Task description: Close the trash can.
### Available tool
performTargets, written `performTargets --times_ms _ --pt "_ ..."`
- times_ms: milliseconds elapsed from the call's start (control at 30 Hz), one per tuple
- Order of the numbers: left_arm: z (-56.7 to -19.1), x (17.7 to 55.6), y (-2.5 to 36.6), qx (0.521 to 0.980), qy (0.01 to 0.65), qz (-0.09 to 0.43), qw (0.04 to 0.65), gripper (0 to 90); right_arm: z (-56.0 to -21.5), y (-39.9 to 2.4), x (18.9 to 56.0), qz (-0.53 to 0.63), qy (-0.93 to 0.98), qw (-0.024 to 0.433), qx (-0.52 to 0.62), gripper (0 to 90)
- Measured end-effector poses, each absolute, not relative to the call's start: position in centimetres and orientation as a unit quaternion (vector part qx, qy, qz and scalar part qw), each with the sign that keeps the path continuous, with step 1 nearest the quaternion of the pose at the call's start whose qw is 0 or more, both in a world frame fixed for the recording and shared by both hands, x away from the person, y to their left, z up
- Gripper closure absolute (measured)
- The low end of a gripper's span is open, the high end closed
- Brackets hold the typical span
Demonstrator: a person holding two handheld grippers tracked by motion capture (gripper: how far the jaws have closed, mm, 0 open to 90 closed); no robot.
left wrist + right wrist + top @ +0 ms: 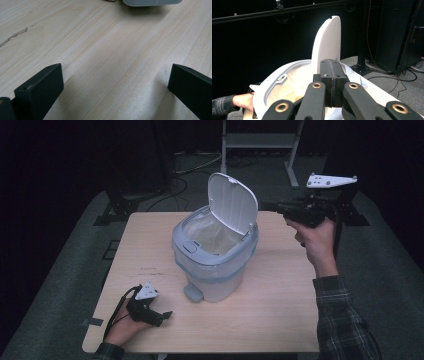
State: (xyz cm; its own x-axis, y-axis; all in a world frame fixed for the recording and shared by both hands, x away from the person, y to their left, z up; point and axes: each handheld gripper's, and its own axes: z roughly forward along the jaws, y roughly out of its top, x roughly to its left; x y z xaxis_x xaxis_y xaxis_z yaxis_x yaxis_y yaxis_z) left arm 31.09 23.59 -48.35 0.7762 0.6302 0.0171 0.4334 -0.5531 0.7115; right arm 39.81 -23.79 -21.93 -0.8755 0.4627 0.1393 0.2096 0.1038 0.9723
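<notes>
A: Nearest the high camera, the left gripper (pixel 150 312) rests low on the table (pixel 270 320), at the near left corner. Why is it parked there?

B: It lies clear of the work area. The left gripper view shows its 2 black jaws standing wide apart with bare wood between them and nothing held. The base of the bin sits just at the top edge of that view, so the gripper is near the bin but not touching it. Judged from this, it is idle or in reserve to steady the bin.

A: Where is the bin?

B: The bin (pixel 215 255) stands upright at the centre of the table, fitted with a thin clear liner (pixel 212 237). Its foot pedal (pixel 192 292) faces the person. The lid (pixel 232 202) is hinged at the far right side and stands raised, nearly vertical.

A: And the right gripper?

B: The right gripper (pixel 267 206) is held level in the air, just beside the raised lid on its outer face. In the right gripper view (pixel 332 75) the 2 jaws are pressed together with nothing between them, and the lid (pixel 327 45) rises directly ahead of the tips.

A: Why closed?

B: Closed jaws form 1 blunt tip. That suits pushing the lid down, not gripping it. Contact with the lid cannot be confirmed.
</notes>
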Motion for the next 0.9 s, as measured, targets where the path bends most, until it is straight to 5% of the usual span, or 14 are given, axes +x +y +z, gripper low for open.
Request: performTargets --times_ms 900 --pt "-48.4 31.1 23.6 0.871 0.306 0.136 0.361 0.0 -21.9 -20.3 39.9 0.631 0.750 0.056 0.189 90.0"
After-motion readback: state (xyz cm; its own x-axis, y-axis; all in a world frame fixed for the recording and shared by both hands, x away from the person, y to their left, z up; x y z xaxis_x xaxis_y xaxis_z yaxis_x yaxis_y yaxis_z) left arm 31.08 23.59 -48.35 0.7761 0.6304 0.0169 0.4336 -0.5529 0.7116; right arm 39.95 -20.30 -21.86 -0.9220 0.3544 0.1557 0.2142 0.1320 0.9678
